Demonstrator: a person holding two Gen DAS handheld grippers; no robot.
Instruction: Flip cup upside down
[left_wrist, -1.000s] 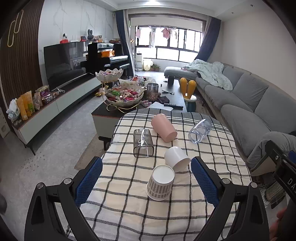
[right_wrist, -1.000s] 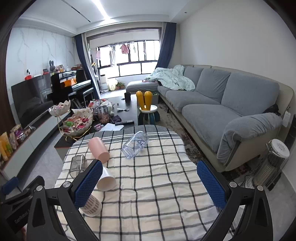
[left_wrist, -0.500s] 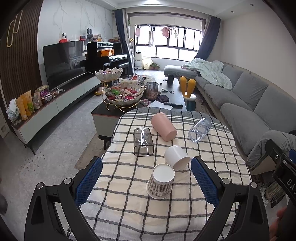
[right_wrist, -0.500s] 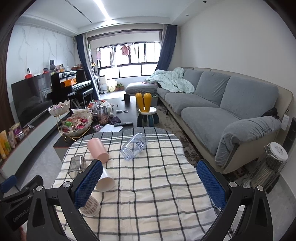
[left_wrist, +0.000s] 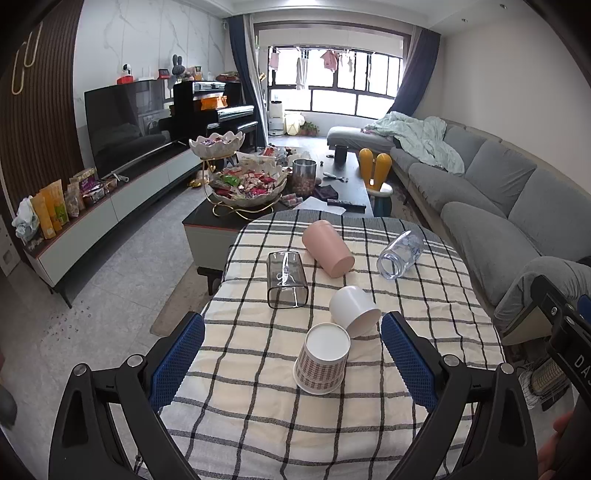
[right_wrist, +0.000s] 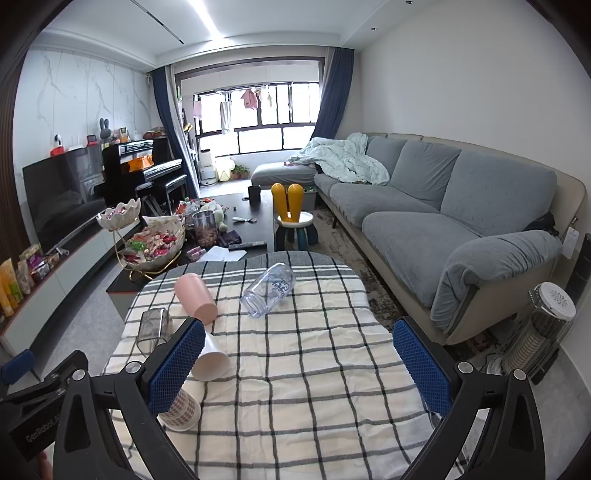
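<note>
Several cups sit on the checked tablecloth (left_wrist: 258, 417). A patterned paper cup (left_wrist: 323, 359) stands upside down, between my left gripper's (left_wrist: 291, 363) open fingers. A white cup (left_wrist: 354, 311) lies on its side just behind it. A pink cup (left_wrist: 327, 248), a smoky square glass (left_wrist: 287, 280) and a clear plastic cup (left_wrist: 400, 254) lie on their sides further back. My right gripper (right_wrist: 299, 369) is open and empty over the cloth; its left finger (right_wrist: 177, 365) hides part of the white cup (right_wrist: 210, 360) and the paper cup (right_wrist: 181, 408). The pink cup (right_wrist: 195, 298) and the clear cup (right_wrist: 268, 290) lie beyond.
A dark coffee table (left_wrist: 258, 210) with snack bowls stands behind the small table. A grey sofa (right_wrist: 461, 221) runs along the right. A TV cabinet (left_wrist: 110, 206) lines the left wall. A heater (right_wrist: 543, 332) stands at the right.
Both views shifted only slightly; the cups have not moved and both grippers stay open.
</note>
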